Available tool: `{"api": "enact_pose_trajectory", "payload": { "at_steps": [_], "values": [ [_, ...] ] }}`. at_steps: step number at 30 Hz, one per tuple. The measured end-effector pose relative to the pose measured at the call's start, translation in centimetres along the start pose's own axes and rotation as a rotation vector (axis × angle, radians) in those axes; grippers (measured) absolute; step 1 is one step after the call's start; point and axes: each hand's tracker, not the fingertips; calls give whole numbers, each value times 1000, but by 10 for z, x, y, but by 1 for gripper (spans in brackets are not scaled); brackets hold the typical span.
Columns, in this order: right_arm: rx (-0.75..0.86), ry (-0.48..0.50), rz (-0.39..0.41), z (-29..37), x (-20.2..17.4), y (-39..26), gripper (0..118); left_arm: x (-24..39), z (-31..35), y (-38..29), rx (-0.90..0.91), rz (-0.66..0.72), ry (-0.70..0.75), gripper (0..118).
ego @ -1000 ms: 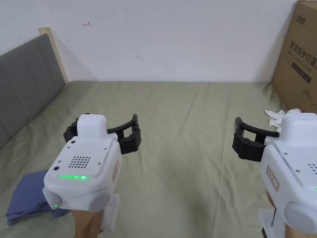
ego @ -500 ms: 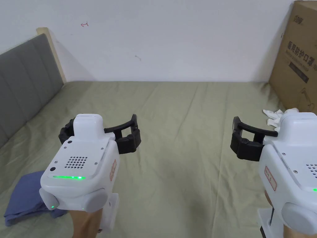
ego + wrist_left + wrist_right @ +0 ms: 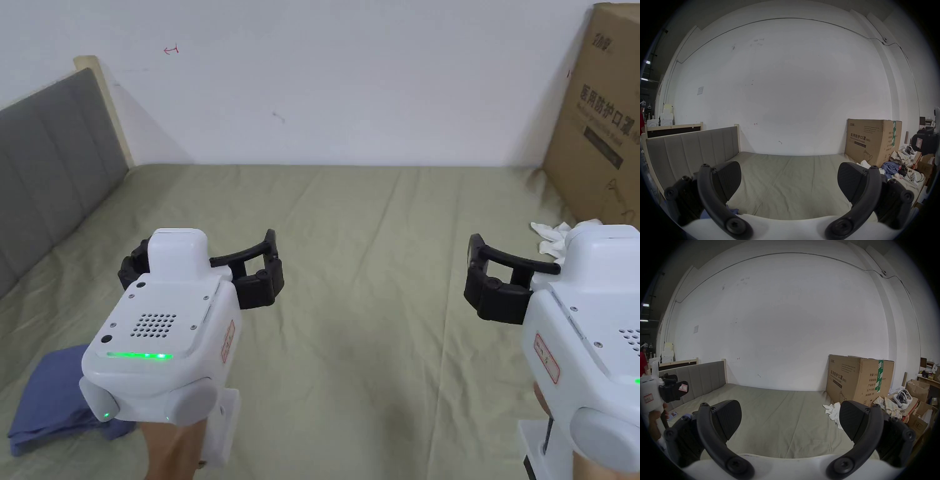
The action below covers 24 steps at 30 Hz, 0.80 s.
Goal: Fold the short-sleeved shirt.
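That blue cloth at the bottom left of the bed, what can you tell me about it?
The blue cloth is a soft, matte, slate-blue fabric bundle lying low on the green bedsheet, near the bed's left edge and below the grey headboard. It looks loosely folded or bunched, with layered edges at its near side, not spread flat. The white body of the left gripper hides its right part in the head view. Neither gripper touches it; both hang open above the sheet. Sleeves or collar cannot be made out.
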Motion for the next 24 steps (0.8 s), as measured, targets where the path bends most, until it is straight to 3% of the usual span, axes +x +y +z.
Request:
{"api": "enact_pose_trajectory", "payload": {
  "at_steps": [24],
  "values": [
    [1,-8,13,1,-1,0,118,-2,1,0,4,-2,6,118]
  ]
}}
